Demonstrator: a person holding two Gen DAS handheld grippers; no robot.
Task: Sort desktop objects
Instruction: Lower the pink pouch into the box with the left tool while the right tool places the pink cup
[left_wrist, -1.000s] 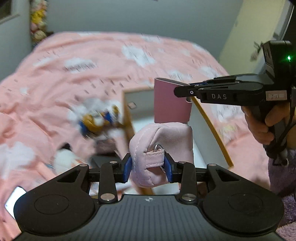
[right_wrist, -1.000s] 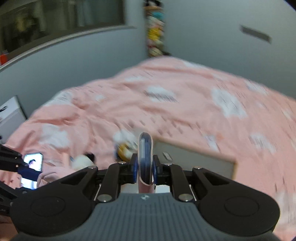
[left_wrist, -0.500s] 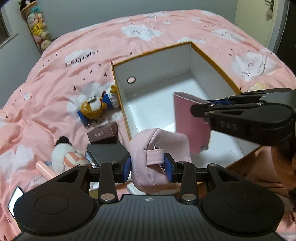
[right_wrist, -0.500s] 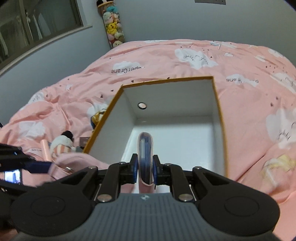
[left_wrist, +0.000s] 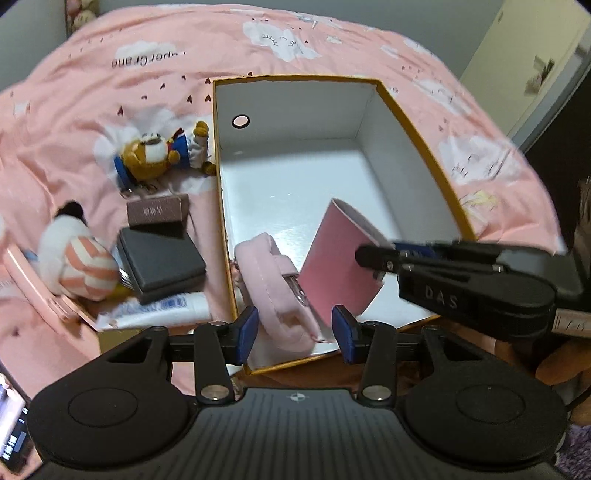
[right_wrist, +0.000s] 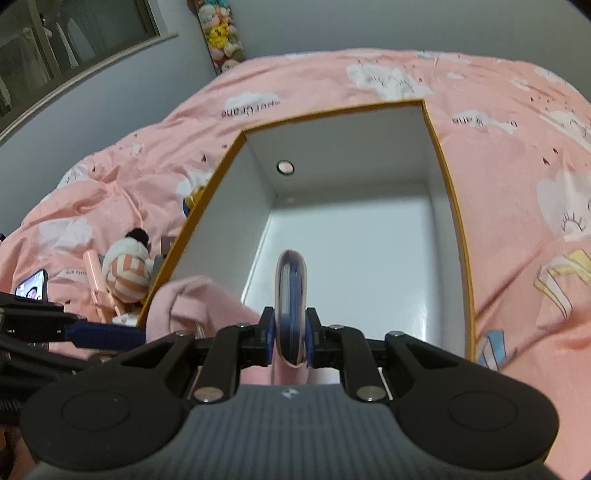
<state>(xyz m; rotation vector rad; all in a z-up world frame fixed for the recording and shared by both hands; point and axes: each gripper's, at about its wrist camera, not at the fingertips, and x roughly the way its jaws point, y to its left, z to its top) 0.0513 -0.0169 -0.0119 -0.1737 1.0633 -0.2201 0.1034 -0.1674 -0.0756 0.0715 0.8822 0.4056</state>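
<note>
Your left gripper (left_wrist: 294, 329) is opening, the pink pouch (left_wrist: 275, 284) loose between its pads over the box (left_wrist: 413, 122). At 3 o'clock, your right gripper (right_wrist: 290, 334) clamps the pink card holder (right_wrist: 291, 295).

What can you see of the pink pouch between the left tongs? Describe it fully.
The pouch is pale pink, soft and padded, with stitched seams and a small metal ring at a tab. It lies inside the box, in its near left corner, against the pink card. The left tongs straddle it, jaws opening, neither pad pressing on it.
</note>
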